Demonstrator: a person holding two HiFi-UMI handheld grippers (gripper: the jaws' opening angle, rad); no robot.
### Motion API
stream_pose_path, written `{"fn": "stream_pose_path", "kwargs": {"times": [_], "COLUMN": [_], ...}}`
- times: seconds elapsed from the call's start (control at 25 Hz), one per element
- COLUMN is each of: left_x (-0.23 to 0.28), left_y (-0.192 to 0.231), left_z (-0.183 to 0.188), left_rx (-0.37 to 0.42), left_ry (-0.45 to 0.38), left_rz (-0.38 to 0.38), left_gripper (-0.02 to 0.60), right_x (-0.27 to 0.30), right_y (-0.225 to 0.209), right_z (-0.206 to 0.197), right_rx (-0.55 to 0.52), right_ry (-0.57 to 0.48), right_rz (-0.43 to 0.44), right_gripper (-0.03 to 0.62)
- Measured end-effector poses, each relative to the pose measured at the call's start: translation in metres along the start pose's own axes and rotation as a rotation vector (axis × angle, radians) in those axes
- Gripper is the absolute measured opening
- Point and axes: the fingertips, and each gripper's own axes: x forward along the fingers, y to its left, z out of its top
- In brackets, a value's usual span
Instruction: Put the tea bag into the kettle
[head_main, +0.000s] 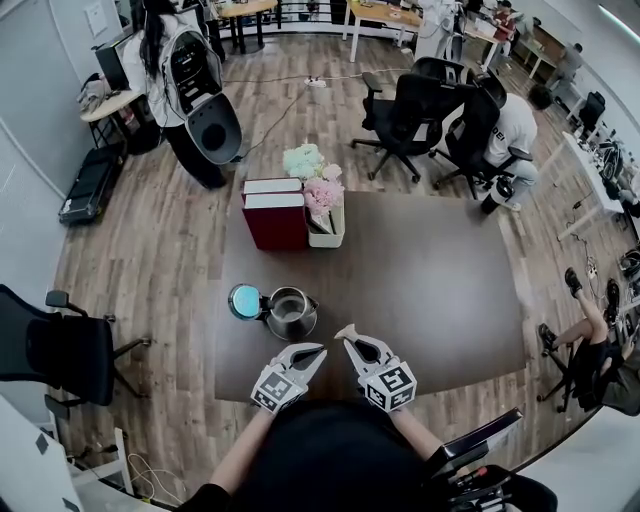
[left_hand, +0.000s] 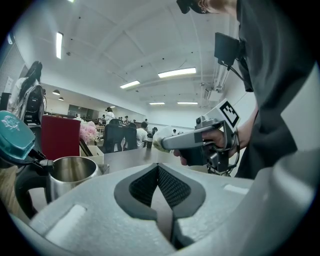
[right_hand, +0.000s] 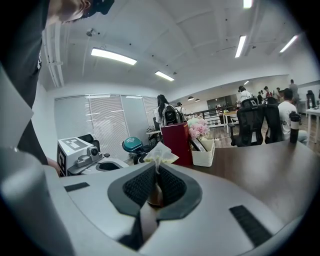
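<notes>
A steel kettle (head_main: 291, 313) (left_hand: 70, 173) stands on the brown table (head_main: 430, 290) with its teal lid (head_main: 244, 301) (left_hand: 12, 134) (right_hand: 132, 145) flipped open to the left. My right gripper (head_main: 348, 334) (right_hand: 155, 170) is shut on a pale tea bag (head_main: 346, 330) (right_hand: 159, 152) (left_hand: 161, 138), which sticks up from the jaw tips. It hovers just right of the kettle and slightly nearer to me. My left gripper (head_main: 318, 349) (left_hand: 158, 169) is shut with nothing in it, close beside the right one and near the kettle's front.
A dark red box (head_main: 275, 215) (right_hand: 176, 142) and a white holder (head_main: 330, 232) (right_hand: 203, 155) with pink flowers stand at the table's far side. Office chairs (head_main: 415, 110) and people are beyond the table. A black chair (head_main: 55, 350) stands at the left.
</notes>
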Motion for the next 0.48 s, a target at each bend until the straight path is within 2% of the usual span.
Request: {"fn": "stream_pose_path", "kwargs": {"times": [0.48], "left_x": [-0.0003], "left_y": [0.003], "left_z": [-0.0063], "left_rx": [0.0], "left_ry": [0.023], "left_rz": [0.02], "left_gripper": [0.005], "right_x": [0.0012], "right_y": [0.0], "right_z": [-0.0013], "right_rx": [-0.004], "right_ry": [0.003], "right_rz": [0.0], "right_gripper": [0.023]}}
